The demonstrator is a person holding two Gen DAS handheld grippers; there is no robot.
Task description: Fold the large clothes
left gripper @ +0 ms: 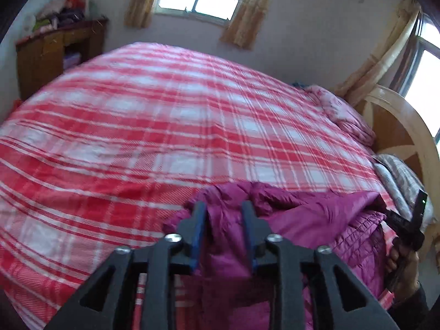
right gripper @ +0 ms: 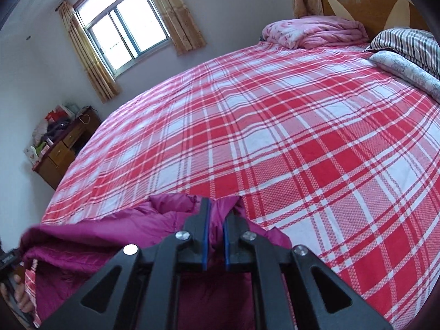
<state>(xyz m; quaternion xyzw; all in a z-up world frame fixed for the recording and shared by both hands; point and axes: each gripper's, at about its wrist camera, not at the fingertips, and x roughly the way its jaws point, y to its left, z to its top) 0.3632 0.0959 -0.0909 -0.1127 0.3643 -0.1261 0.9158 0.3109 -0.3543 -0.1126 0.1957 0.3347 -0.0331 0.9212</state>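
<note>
Along the near edge of the bed [right gripper: 275, 137], over its red plaid sheet, lies a magenta puffer jacket [left gripper: 316, 220], bunched and rumpled, part of it hanging off the edge toward the cameras. Folding looks barely begun: I see no clean crease and no squared layers, and the cloth sits in loose heaps between the two tools. Nearly everything seems left to do: spreading the jacket flat on the sheet, bringing in the sleeves and sides, then doubling it over.

The left tool [left gripper: 224, 209] stands partly parted, its blue pads well apart, with a ridge of jacket cloth rising between them; the pads do not appear to press it, so I judge it released, though the cloth may brush one pad. The right tool [right gripper: 217, 214] is clenched nearly shut, pinching a thin fold of the jacket between its pads. In the left wrist view it shows at the far right, with a hand [left gripper: 404, 264] around its handle.

Pillows and a pink quilt [right gripper: 316, 33] lie at the headboard, well apart from the jacket.
</note>
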